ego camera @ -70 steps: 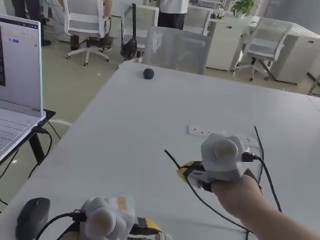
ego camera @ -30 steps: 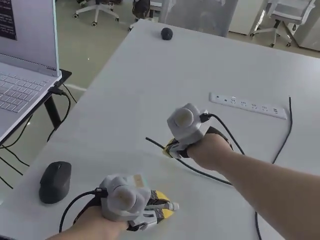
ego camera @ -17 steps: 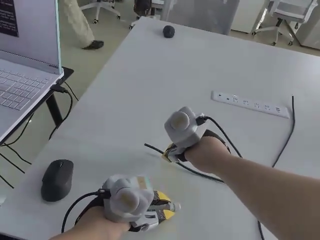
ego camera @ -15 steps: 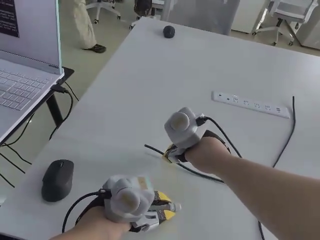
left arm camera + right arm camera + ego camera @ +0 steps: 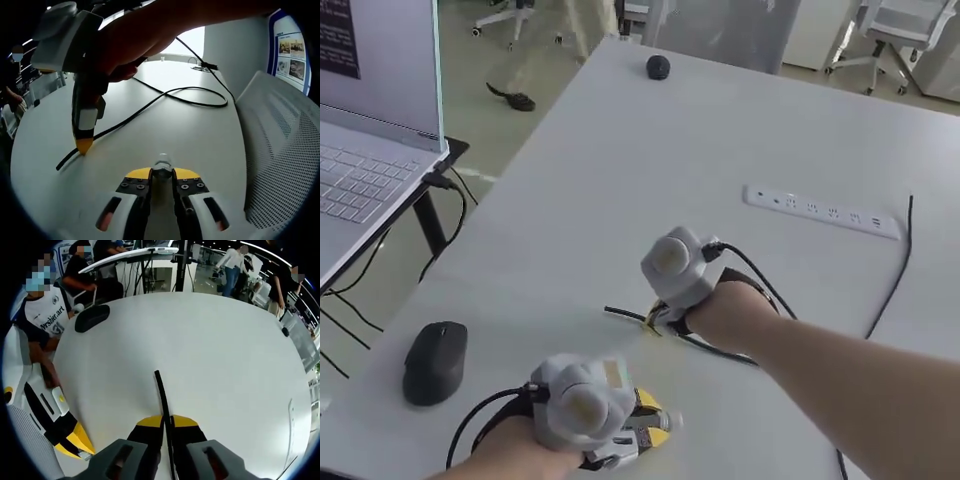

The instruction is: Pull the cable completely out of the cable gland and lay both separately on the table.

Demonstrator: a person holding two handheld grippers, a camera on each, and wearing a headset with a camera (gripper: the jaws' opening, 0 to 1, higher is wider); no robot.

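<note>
With the left gripper (image 5: 162, 173) pinching the small cable gland (image 5: 162, 163) close to the table's (image 5: 620, 180) near edge and the right gripper (image 5: 167, 421) clamped on the separate black cable (image 5: 160, 387), a careless release could roll the gland off that edge.

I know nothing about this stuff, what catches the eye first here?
Two yellow-tipped hand-held tools over a white table: the right tool pinches a black cable whose end sticks out past its tips, while the left tool, nearer the person, clamps a small fitting. A black mouse sits by the table's near left edge, a white power strip farther right.
</note>
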